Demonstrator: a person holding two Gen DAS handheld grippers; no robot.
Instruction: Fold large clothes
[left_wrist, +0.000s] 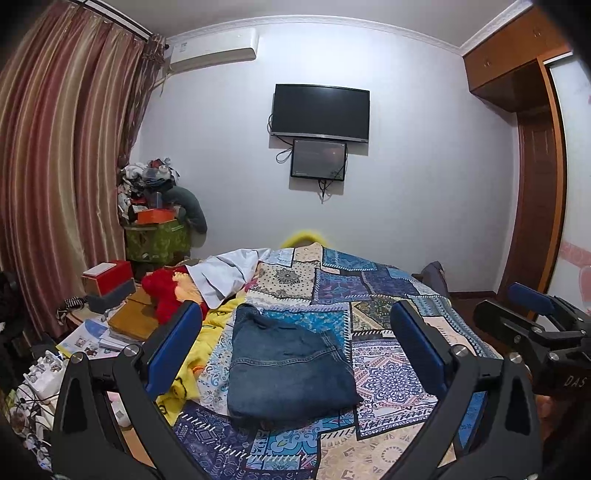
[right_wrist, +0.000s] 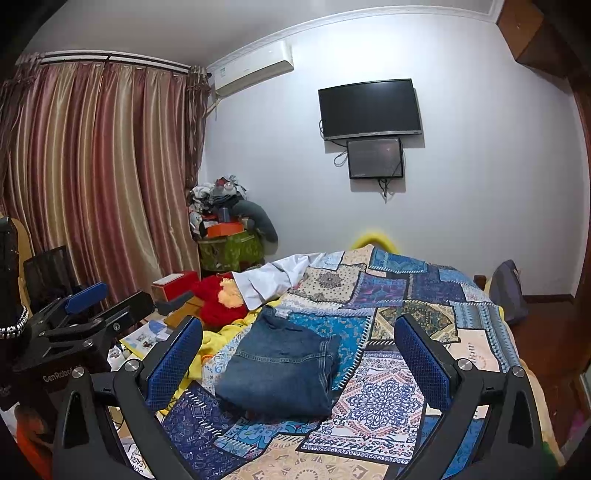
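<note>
A pair of blue jeans (left_wrist: 286, 363) lies folded into a compact rectangle on the patchwork bedspread (left_wrist: 388, 295); it also shows in the right wrist view (right_wrist: 282, 363). My left gripper (left_wrist: 295, 350) is open and empty, held above and short of the jeans. My right gripper (right_wrist: 297, 352) is open and empty too, held above the jeans. The right gripper shows at the right edge of the left wrist view (left_wrist: 535, 321), and the left gripper shows at the left of the right wrist view (right_wrist: 88, 310).
A white garment (left_wrist: 229, 273), a red plush toy (left_wrist: 166, 291) and a yellow cloth (left_wrist: 218, 321) lie at the bed's left side. A cluttered bedside table (left_wrist: 110, 317) stands left. Curtains (left_wrist: 55, 166), a wall TV (left_wrist: 320, 112) and a wardrobe (left_wrist: 532, 147) surround the bed.
</note>
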